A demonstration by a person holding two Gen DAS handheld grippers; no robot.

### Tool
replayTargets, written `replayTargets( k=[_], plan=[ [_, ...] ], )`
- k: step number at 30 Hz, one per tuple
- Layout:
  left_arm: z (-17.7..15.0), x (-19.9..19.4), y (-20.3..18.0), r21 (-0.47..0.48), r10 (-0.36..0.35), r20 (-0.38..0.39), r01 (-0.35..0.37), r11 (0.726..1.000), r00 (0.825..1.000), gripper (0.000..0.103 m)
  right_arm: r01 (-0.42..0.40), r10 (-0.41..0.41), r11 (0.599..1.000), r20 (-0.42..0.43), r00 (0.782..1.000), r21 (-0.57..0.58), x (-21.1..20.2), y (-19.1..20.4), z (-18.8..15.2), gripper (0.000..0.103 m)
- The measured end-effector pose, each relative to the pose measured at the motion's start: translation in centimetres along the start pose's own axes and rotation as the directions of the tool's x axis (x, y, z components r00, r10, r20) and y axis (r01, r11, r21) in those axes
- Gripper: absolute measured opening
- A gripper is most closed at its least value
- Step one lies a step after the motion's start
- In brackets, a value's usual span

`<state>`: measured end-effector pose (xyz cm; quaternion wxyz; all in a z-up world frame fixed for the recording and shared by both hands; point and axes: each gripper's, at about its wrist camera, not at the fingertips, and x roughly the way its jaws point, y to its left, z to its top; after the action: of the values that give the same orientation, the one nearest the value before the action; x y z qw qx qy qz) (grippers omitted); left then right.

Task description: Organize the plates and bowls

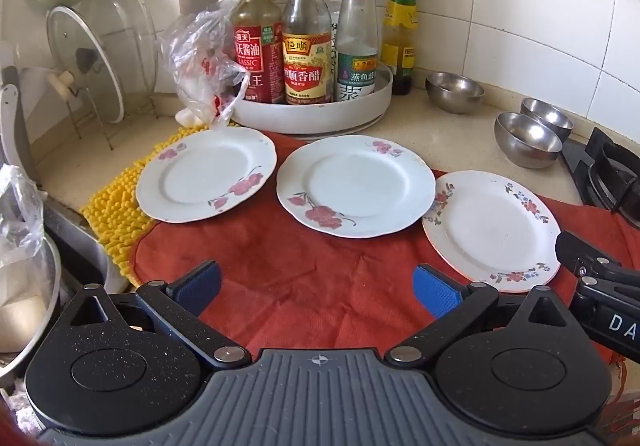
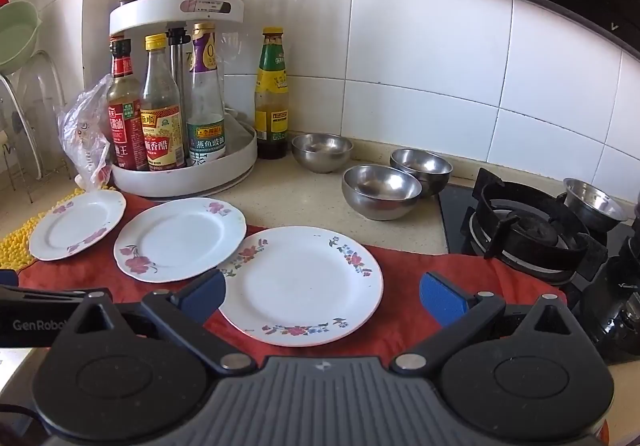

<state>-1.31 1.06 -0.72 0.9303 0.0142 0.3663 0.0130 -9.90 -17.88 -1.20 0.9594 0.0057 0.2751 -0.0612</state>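
A: What is lying on the counter?

B: Three white plates with floral rims are sitting in a row on a red cloth [image 1: 304, 286]. The left plate [image 1: 206, 174] is resting partly on a yellow bobbled mat [image 1: 116, 214]. The middle plate [image 1: 356, 186] is lying just beside it, with a gap between them. The right plate [image 1: 492, 230] has a busier flower pattern, and the middle plate's edge is overlapping its rim.

A: And the bowls?

B: Three steel bowls are sitting on the bare counter behind the plates. One bowl [image 2: 322, 152] is standing near the wall, beside a green-labelled bottle [image 2: 273, 94]. Two more, a front bowl [image 2: 382, 192] and a back bowl [image 2: 422, 168], are touching each other next to the gas hob [image 2: 532, 230]. A fourth steel bowl [image 2: 594, 204] is resting at the far side of the burner.

A: What are the grippers doing?

B: The left gripper [image 1: 316, 288] is hovering over the red cloth with its blue pads spread wide, holding nothing. The right gripper [image 2: 322, 296] is hovering above the right plate, its fingers also wide apart and empty.

A: Anything else nearby?

B: A white two-tier turntable [image 1: 320, 114] is holding sauce bottles behind the plates, with a crumpled plastic bag [image 1: 204, 62] leaning against it.
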Motion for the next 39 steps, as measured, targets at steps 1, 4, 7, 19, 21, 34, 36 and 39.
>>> replayTargets(
  k=[1, 4, 7, 19, 21, 34, 36, 39],
  plan=[
    [0.0, 0.0, 0.1, -0.003, 0.000, -0.001, 0.000, 1.000, 1.000, 0.103, -0.001, 0.001, 1.000, 0.000, 1.000, 0.000, -0.1, 0.0, 0.0, 0.103],
    [-0.1, -0.2, 0.2, -0.005, -0.001, -0.003, 0.001, 1.000, 1.000, 0.103, 0.000, 0.000, 1.000, 0.002, 1.000, 0.001, -0.2, 0.2, -0.3, 0.103],
    [-0.1, -0.3, 0.3, -0.003, -0.001, -0.004, 0.001, 1.000, 1.000, 0.103, 0.003, -0.003, 1.000, 0.002, 1.000, 0.002, -0.4, 0.4, -0.3, 0.103],
    [-0.4, -0.5, 0.6, -0.006, 0.004, -0.011, -0.004, 1.000, 1.000, 0.103, 0.003, -0.003, 1.000, -0.002, 1.000, -0.001, -0.7, 0.3, -0.4, 0.103],
    [-0.5, -0.6, 0.5, -0.003, 0.004, -0.009, -0.004, 1.000, 1.000, 0.103, 0.002, -0.002, 1.000, -0.003, 1.000, 0.000, -0.8, 0.3, -0.5, 0.103],
    [-0.8, -0.9, 0.6, -0.001, 0.002, -0.002, -0.002, 1.000, 1.000, 0.103, 0.003, -0.003, 1.000, 0.003, 1.000, 0.002, -1.2, 0.3, -1.0, 0.103],
    [-0.8, -0.9, 0.7, 0.000, 0.001, -0.003, -0.001, 1.000, 1.000, 0.103, 0.002, -0.002, 1.000, 0.002, 1.000, 0.003, -1.2, 0.2, -0.9, 0.103],
    [-0.9, -1.1, 0.8, -0.001, 0.000, -0.002, 0.000, 1.000, 1.000, 0.103, 0.003, -0.003, 1.000, 0.002, 1.000, 0.003, -1.2, 0.2, -1.0, 0.103]
  ],
)
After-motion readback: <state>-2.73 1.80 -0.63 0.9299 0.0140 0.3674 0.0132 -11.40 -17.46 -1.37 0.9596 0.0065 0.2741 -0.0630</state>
